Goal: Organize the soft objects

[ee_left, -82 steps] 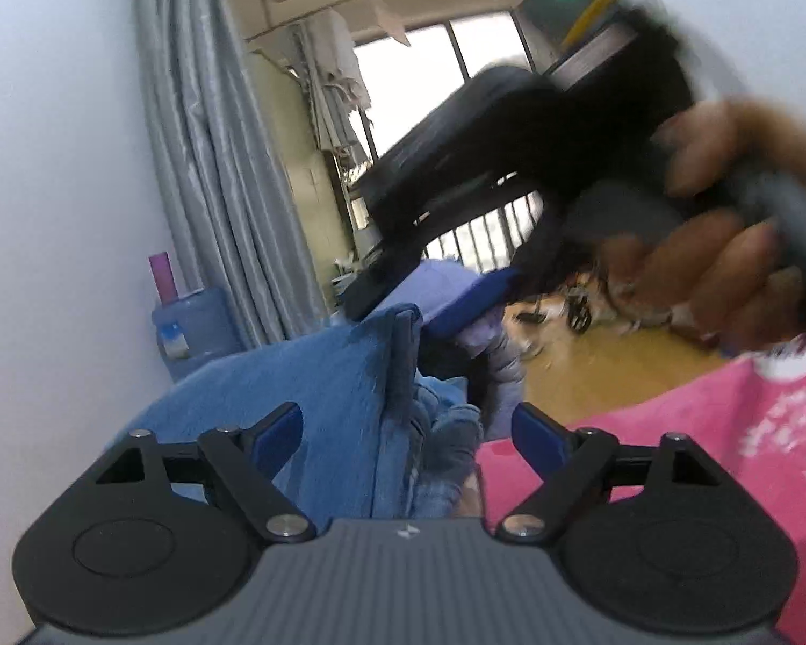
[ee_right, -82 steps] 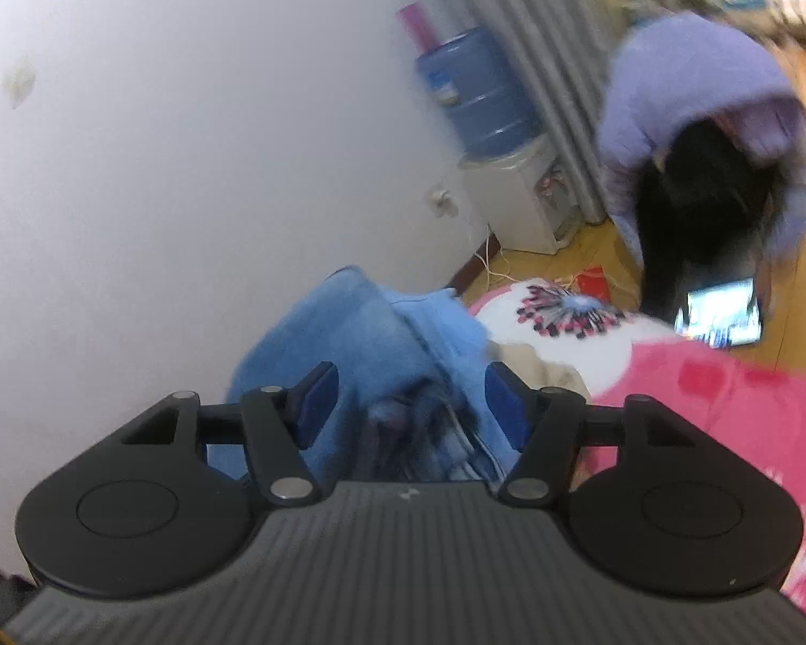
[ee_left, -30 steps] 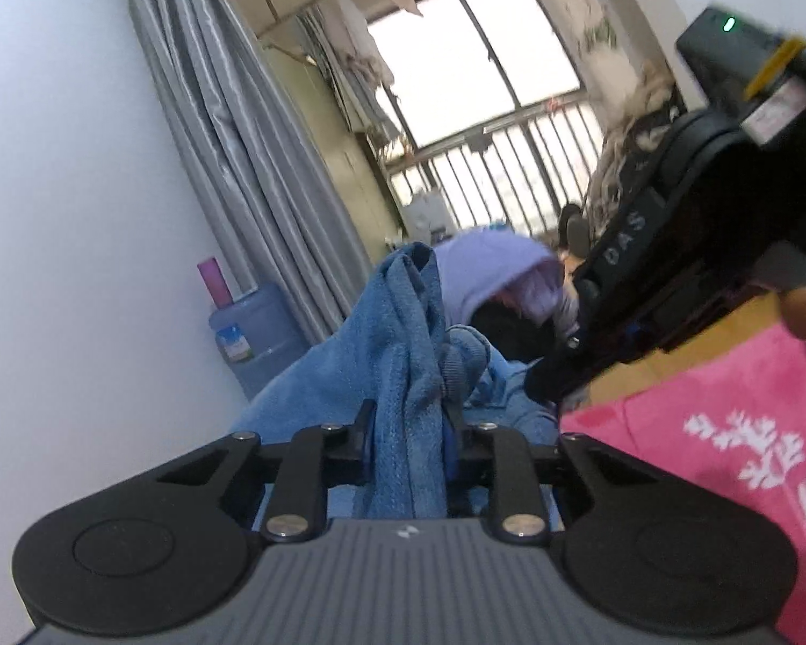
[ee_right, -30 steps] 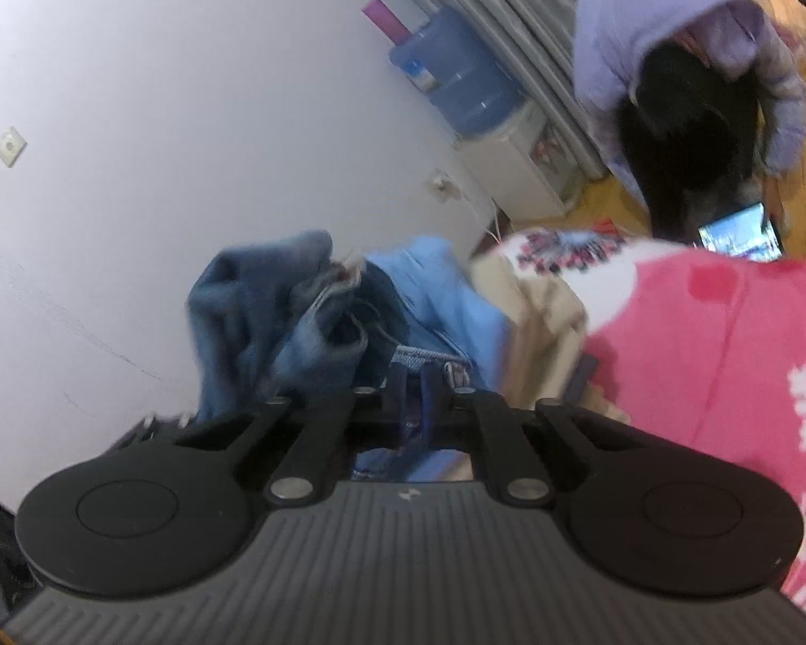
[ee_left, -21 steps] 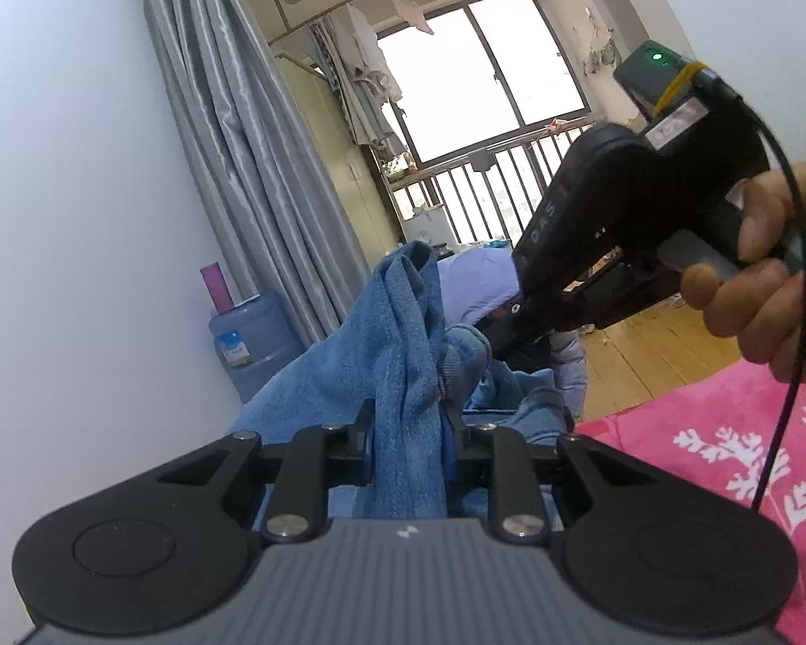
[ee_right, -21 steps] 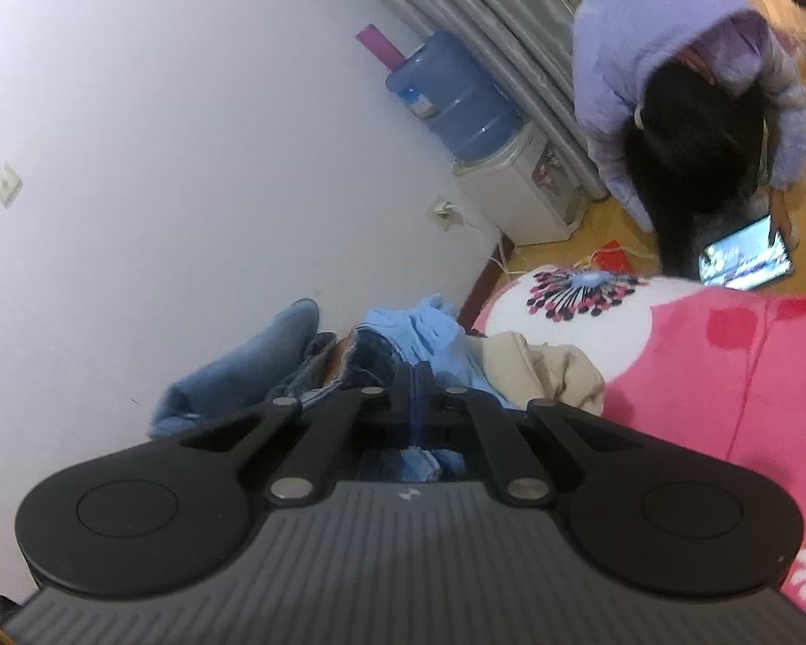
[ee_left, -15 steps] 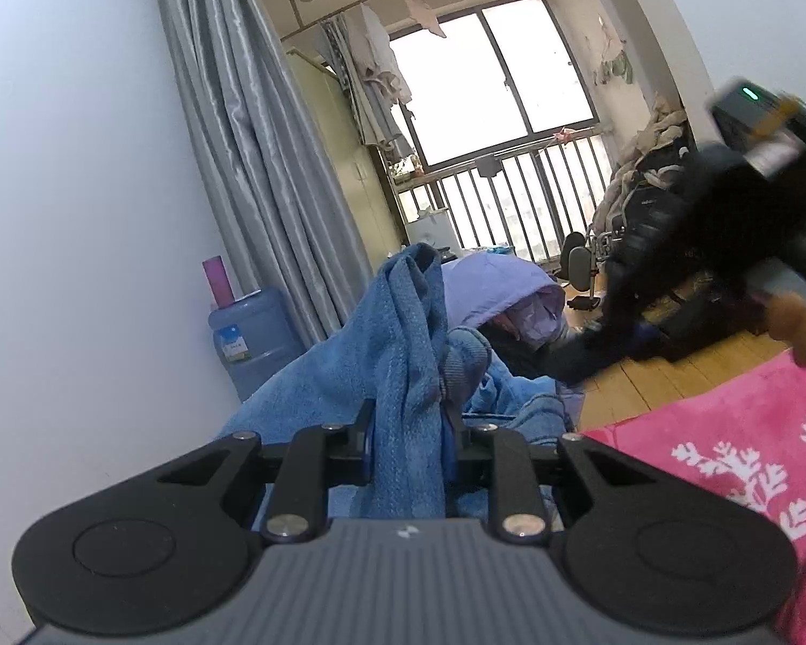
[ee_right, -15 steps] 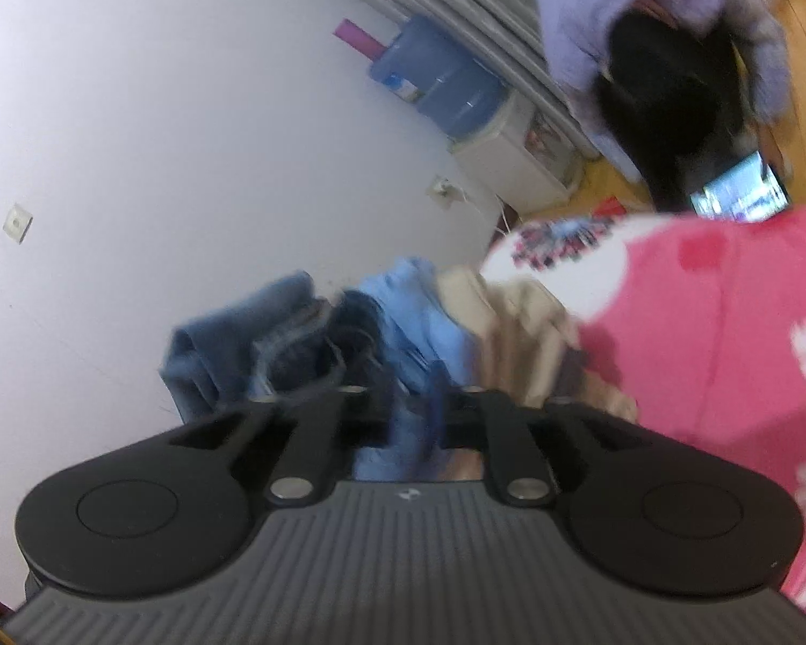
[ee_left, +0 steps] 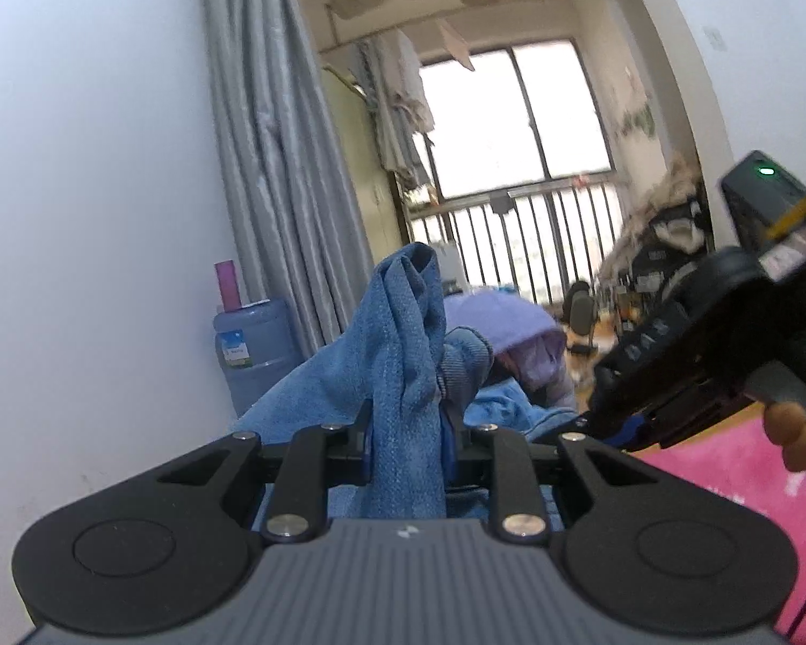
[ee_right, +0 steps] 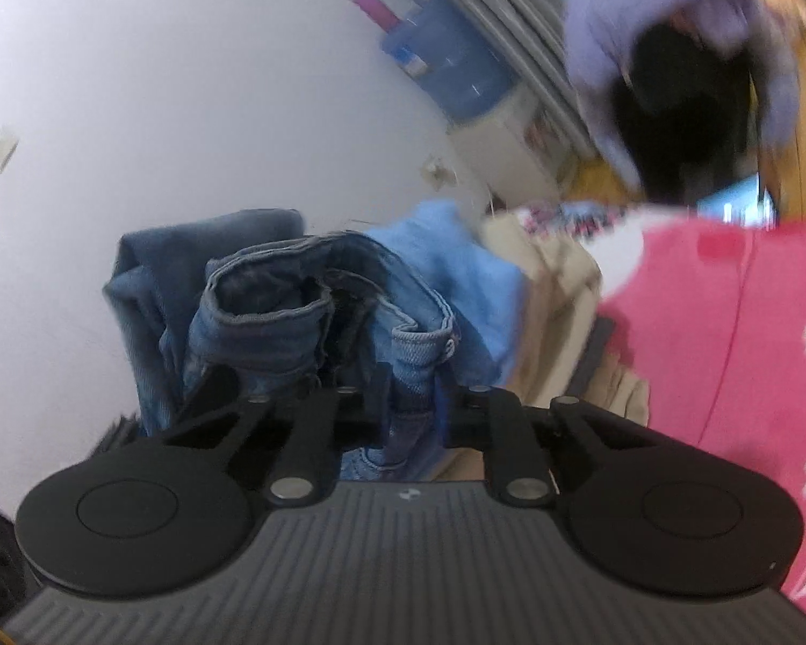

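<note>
The left gripper (ee_left: 407, 443) is clamped on a fold of the blue denim jeans (ee_left: 403, 333), which rise up in front of it. The right gripper (ee_right: 411, 403) is clamped on the waistband of the same jeans, above the pink flowered bedspread (ee_right: 725, 333). To do this well, I think both grips must stay firm and pull apart evenly, so the cloth spreads flat without slipping.

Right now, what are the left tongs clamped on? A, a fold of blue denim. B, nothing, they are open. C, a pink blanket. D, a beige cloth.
A: in the left wrist view the left tongs are shut on a raised fold of the blue denim.
</note>
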`<state>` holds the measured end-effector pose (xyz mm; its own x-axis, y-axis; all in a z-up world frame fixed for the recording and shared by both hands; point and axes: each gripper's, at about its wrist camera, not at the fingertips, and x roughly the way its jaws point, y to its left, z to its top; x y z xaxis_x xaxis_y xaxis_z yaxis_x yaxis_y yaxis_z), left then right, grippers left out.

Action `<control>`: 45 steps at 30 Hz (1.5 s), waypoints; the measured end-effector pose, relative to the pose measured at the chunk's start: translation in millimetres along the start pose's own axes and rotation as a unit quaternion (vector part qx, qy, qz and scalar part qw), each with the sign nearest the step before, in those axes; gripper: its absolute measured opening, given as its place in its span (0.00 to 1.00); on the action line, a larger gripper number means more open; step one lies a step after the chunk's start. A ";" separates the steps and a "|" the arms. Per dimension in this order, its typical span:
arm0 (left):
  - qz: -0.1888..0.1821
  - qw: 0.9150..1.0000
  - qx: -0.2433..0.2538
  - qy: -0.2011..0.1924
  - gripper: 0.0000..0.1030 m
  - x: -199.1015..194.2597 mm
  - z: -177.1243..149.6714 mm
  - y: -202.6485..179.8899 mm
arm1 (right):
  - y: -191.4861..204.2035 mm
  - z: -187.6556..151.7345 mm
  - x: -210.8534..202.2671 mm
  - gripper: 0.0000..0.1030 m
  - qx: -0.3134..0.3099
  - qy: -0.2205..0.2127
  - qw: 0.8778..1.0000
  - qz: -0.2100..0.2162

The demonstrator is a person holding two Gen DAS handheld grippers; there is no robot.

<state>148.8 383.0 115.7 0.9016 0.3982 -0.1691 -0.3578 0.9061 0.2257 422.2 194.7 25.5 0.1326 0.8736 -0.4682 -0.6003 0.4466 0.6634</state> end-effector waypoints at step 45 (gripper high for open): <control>-0.114 0.978 0.162 0.058 0.80 56.6 -13.8 -79.6 | -99.2 -1.8 10.8 0.18 0.293 -0.038 0.943 0.151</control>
<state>225.0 335.4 75.0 0.9089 0.2217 -0.3532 -0.0379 0.8873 0.4596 481.8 159.5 -46.5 0.0947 0.9795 -0.1778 -0.0831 0.1857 0.9791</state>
